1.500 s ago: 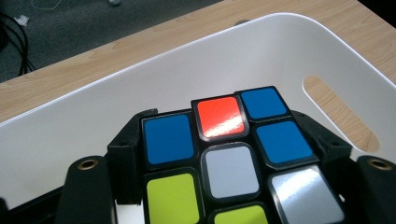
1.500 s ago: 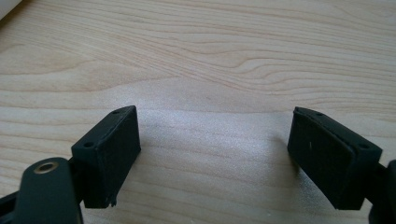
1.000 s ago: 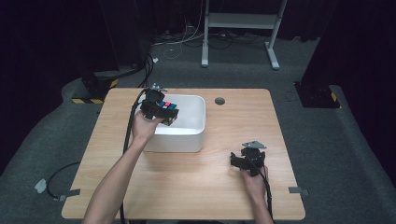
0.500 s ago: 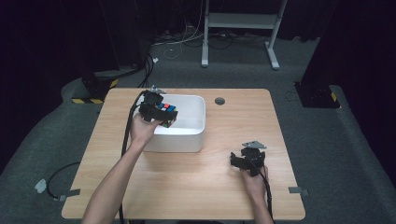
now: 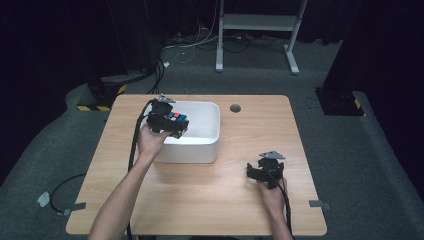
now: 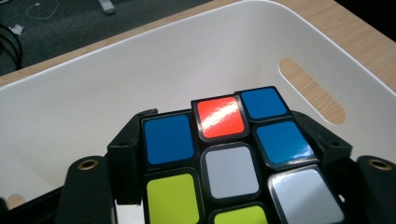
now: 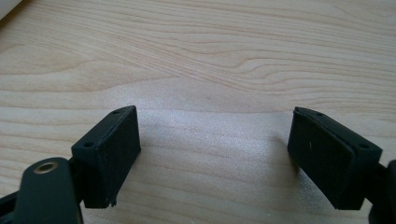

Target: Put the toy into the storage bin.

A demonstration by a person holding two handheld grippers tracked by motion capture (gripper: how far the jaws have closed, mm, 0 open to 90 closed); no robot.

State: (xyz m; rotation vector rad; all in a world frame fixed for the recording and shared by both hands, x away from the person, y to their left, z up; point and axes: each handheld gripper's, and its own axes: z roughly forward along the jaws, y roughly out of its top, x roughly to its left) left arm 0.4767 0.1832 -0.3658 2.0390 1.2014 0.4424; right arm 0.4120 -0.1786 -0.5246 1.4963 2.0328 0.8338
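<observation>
Puzzle cube [image 6: 224, 163] was clamped by left gripper [image 5: 172, 125] above white bin [image 5: 207, 145]; right gripper [image 7: 215, 158] was held spread over table [image 7: 233, 56].

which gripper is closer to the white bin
Left. The left gripper, shut on the cube, is over the bin. The right gripper sits open on the table, off to the bin's right.

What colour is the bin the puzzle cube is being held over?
White, clearest in the left gripper view: the bin behind the cube.
</observation>
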